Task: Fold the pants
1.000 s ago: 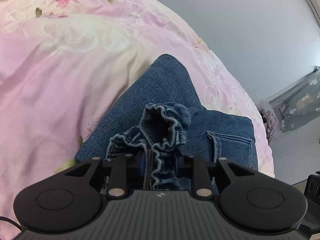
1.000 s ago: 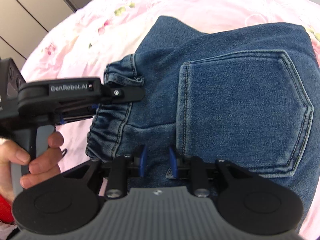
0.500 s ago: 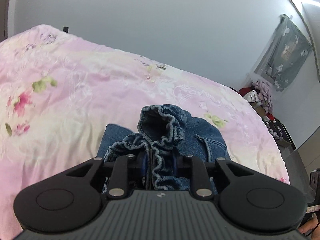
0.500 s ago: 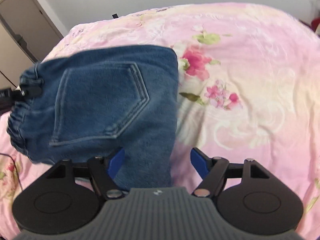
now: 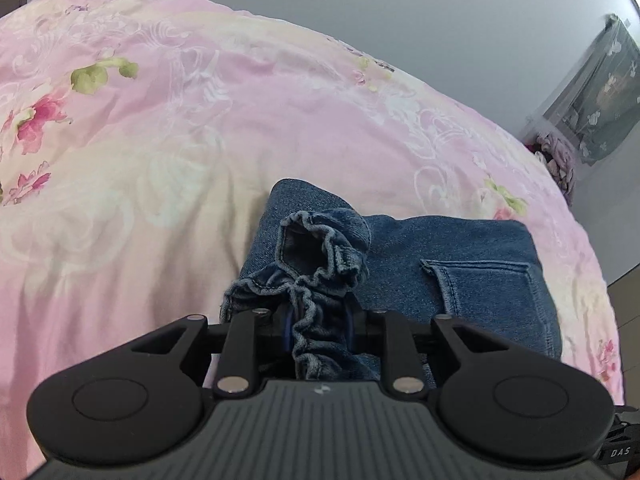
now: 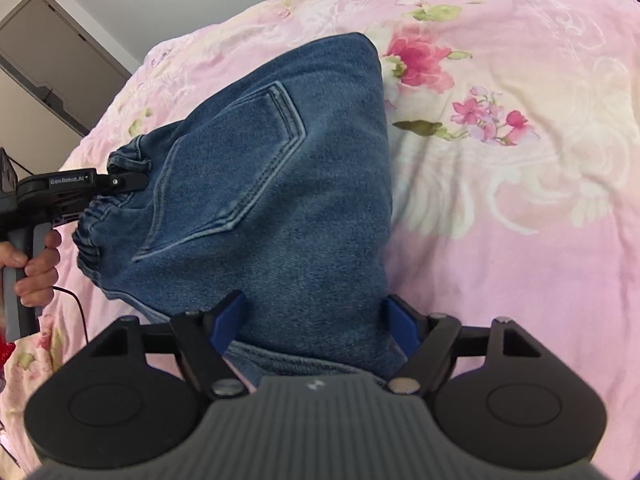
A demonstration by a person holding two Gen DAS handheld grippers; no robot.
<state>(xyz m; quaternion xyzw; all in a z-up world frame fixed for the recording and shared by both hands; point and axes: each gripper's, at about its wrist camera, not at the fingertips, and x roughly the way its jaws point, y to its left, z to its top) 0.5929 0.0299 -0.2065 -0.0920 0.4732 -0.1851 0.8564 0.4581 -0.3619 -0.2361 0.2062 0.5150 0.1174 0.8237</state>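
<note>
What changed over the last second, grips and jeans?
The right gripper let go: a second ago it was pinched on the jeans below the pocket; now its jaws are spread and opening, denim between them unpressed. The jeans swung and now lie on the bedspread. Unchanged: the left gripper stays clamped on the bunched waistband.

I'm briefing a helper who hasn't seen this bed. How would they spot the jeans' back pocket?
On the pink floral bedspread lie folded blue jeans, the only garment there. The back pocket is the stitched patch beside the gathered waistband pinched by the left gripper, outlined in double seams ending in a point.
</note>
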